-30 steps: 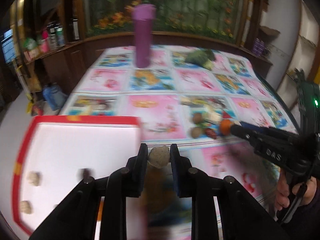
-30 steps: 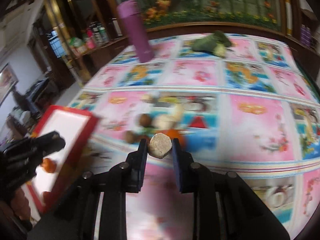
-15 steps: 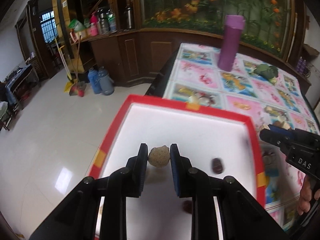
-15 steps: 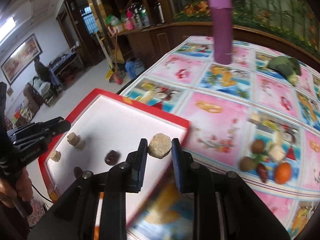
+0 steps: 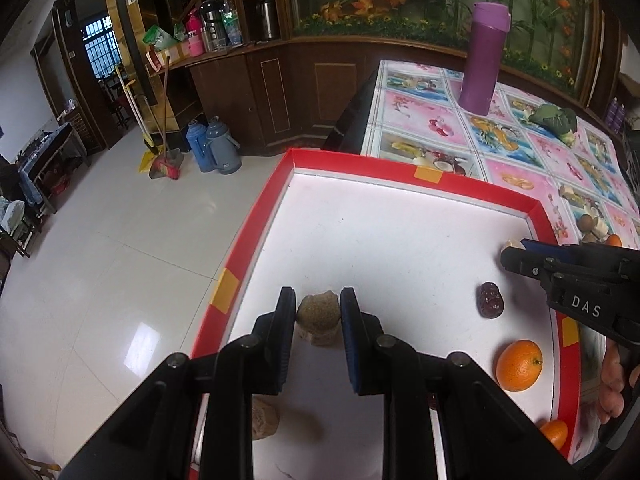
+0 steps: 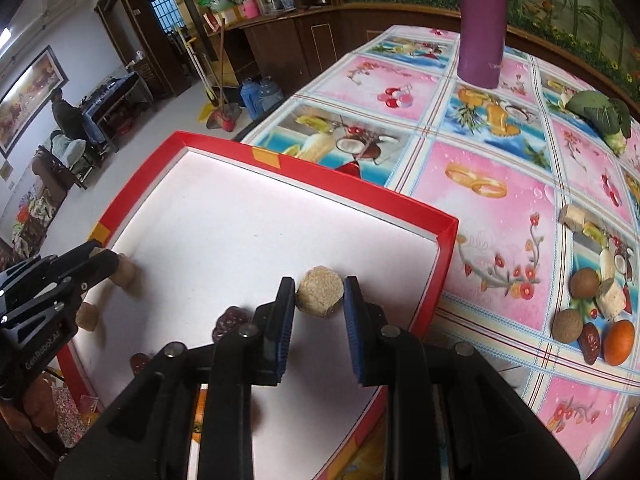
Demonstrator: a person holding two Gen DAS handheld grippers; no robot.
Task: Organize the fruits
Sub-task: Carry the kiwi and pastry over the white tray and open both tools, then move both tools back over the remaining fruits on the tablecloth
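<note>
Grip check: left gripper (image 5: 318, 316) is clenched on a tan, rough-skinned round fruit (image 5: 319, 312), pads on its two sides, over the near left part of the red-rimmed white tray (image 5: 256, 236); right gripper (image 6: 320, 300) is clamped the same way on a second tan, grainy, faceted-looking fruit (image 6: 320, 295) over the tray's right side near the rim. Both read as light, dry, fairly stiff, with a coarse skin that should not slip; best hold is across the widest part, as now, and they may roll once let go. Already on the tray floor: another tan lump (image 5: 264, 418), a dark red wrinkled date-like fruit (image 5: 491, 300), a glossy orange citrus (image 5: 519, 365). Further out on the fruit-print tablecloth (image 6: 480, 184) sits the remaining pile with a brown round fruit (image 6: 585, 282). Hard to tell: gap between the held fruits and tray floor, hidden by the fingers; near tray edge is cut off; a second orange at the left view's bottom is half hidden; exact fruit species unclear.
</note>
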